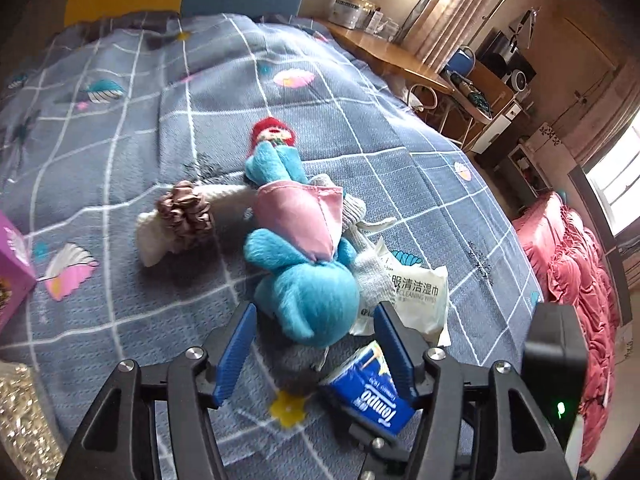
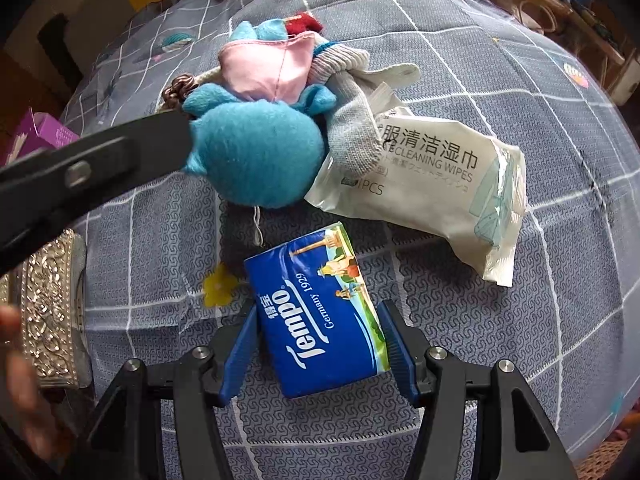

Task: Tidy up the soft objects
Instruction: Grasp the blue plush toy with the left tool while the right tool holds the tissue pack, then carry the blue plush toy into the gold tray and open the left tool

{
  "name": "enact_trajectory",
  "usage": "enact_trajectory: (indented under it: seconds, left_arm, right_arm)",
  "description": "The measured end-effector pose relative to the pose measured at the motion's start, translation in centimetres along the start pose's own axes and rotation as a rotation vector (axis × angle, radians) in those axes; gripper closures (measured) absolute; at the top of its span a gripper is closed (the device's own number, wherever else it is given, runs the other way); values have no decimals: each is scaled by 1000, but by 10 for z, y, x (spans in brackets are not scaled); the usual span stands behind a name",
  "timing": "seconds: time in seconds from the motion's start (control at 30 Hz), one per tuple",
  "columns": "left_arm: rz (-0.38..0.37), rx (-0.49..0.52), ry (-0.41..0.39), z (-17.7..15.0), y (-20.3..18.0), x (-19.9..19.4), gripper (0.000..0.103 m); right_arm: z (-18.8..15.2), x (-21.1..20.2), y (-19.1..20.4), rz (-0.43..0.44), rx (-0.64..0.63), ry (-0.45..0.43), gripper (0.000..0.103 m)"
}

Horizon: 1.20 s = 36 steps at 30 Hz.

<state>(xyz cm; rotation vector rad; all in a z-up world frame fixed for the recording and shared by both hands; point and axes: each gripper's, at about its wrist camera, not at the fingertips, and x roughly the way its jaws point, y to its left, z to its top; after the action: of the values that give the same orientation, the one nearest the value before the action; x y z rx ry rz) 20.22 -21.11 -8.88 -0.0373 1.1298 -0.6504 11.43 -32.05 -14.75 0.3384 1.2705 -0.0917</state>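
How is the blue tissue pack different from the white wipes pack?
The tissue pack is dark blue with a picture; the wipes pack is white with dark writing. The tissue pack looks smaller and boxier, the wipes pack longer and floppier. A grey sock overlaps the wipes pack; nothing covers the tissue pack. Both lie on the bed.

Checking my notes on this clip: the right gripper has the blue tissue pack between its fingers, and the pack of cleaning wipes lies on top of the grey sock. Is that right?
Not quite. In the right wrist view the grey sock lies on top of the pack of cleaning wipes, overlapping its corner, not under it. The rest holds: the blue tissue pack sits between the fingers of the right gripper.
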Motion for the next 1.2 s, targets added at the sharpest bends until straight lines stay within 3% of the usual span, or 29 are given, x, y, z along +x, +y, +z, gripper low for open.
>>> enact_trajectory:
  seconds: [0.2, 0.33, 0.47, 0.7, 1.0, 1.2]
  left_arm:
    - [8, -22, 40, 14, 3, 30, 37]
    - [28, -18, 60, 14, 4, 44, 48]
    - [17, 25, 26, 8, 4, 33, 62]
    - [38, 44, -5, 3, 15, 5, 65]
    - [115, 20, -193, 58, 36, -93, 65]
    - [272, -86, -345, 79, 107, -181, 65]
  right_arm:
    - [1, 1, -1, -14, -19, 3, 43]
    - [2, 2, 3, -26, -35, 1, 43]
    - [2, 3, 8, -43, -57, -3, 44]
    - [-2, 4, 18, -71, -92, -11, 44]
    - [-8, 7, 34, -102, -123, -16, 45]
    - [-13, 9, 47, -125, -149, -16, 45]
